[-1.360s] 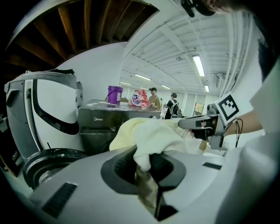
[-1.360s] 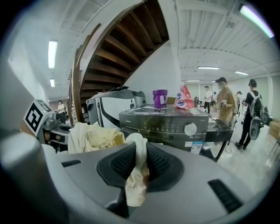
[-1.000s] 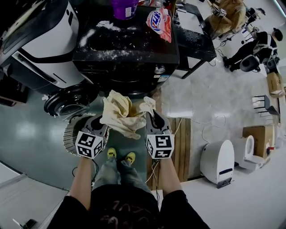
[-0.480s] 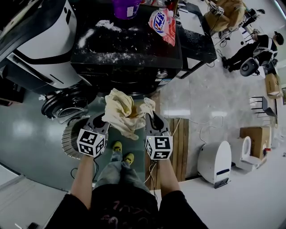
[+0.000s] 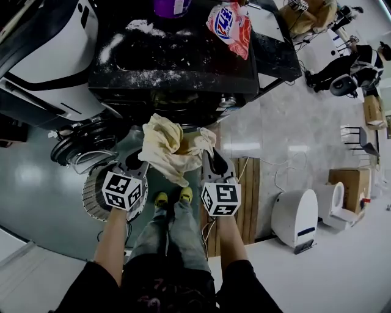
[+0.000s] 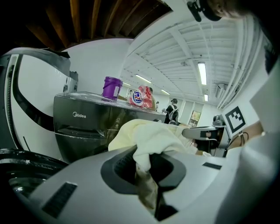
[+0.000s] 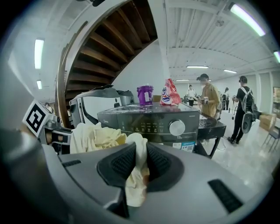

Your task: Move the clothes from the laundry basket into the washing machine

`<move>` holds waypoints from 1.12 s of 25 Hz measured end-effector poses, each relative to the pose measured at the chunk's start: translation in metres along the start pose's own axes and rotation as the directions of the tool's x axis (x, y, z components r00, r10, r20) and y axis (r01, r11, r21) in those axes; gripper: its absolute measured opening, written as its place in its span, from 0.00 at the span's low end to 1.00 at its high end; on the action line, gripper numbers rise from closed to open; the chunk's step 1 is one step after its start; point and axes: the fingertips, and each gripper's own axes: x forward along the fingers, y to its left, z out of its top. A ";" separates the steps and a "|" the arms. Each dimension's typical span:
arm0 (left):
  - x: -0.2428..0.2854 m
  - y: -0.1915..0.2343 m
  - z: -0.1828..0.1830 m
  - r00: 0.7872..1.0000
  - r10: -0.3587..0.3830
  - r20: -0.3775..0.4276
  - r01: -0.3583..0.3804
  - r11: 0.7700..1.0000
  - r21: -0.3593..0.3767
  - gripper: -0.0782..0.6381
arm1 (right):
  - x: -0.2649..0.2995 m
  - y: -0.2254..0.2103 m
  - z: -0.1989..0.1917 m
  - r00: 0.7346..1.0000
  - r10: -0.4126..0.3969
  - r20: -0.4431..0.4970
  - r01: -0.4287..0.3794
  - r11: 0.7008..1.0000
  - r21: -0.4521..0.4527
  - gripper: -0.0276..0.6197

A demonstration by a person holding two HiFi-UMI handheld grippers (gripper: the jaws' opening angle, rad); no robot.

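The left tool (image 5: 135, 162) and right tool (image 5: 212, 160) each clamp one cream cloth (image 5: 166, 145), held before the washer (image 5: 177, 67). The basket (image 5: 91, 191) lies under the left tool. Only the right gripper view shows the washer's knob (image 7: 177, 127).

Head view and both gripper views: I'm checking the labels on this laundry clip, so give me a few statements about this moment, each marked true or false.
1. The left gripper and the right gripper both have their fingers shut on the pale yellow cloth. True.
2. The cloth already lies inside the washing machine. False: it hangs in the air between the two grippers, in front of the machine.
3. A purple container and a detergent bag are on top of the machine. True.
4. Nobody else is in the room. False: several people stand in the background, beyond the machine.
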 end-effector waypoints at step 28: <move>0.129 0.105 -0.100 0.991 0.126 0.039 -0.121 0.986 -0.117 0.19 | 0.163 -0.051 -0.111 0.997 0.071 -0.020 -0.070 0.996 0.055 0.13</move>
